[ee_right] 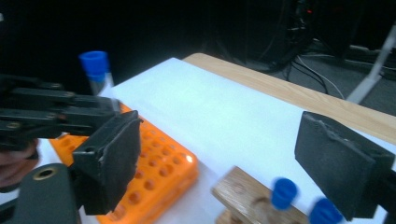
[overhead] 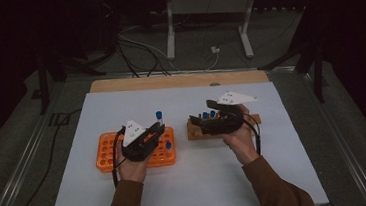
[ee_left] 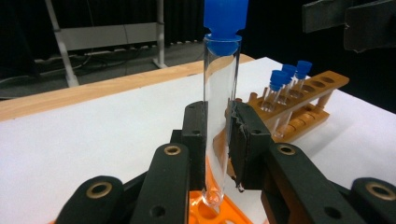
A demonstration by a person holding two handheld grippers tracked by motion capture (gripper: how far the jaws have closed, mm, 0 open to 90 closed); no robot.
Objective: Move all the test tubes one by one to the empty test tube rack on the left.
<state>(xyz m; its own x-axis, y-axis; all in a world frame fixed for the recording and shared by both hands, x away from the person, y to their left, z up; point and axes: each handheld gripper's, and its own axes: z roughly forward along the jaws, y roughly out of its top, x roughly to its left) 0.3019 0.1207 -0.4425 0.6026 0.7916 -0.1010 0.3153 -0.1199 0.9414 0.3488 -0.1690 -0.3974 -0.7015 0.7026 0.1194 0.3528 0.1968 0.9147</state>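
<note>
My left gripper [ee_left: 217,135] pinches a clear test tube [ee_left: 220,107] with a blue cap between its two black pads [ee_left: 194,135], holding it upright. The tube's rounded bottom sits just above, or at the mouth of, a hole in the orange rack [ee_left: 205,212] below; I cannot tell whether it touches. In the high view, this gripper [overhead: 159,127] hovers over the right end of the orange rack [overhead: 110,149], with the tube's blue cap [overhead: 158,115] standing above the jaws. A second blue-capped tube [overhead: 168,145] sits in the rack near its right edge.

My right gripper [ee_right: 215,154] has its jaws spread wide, with nothing between the pads [ee_right: 336,163]. Below the gap lies the end of a wooden rack [ee_right: 243,191] holding blue-capped tubes [ee_right: 284,192], blurred in this view. In the high view, the right gripper [overhead: 206,110] sits over the wooden rack [overhead: 196,131], just to the right of the orange one.

Both racks rest on a white sheet [overhead: 188,183] covering a wooden table [overhead: 179,79]. My forearms wear brown sleeves [overhead: 274,190]. Beyond the table, the floor is dark, with cables [overhead: 141,49] and a white metal stand [overhead: 207,5].
</note>
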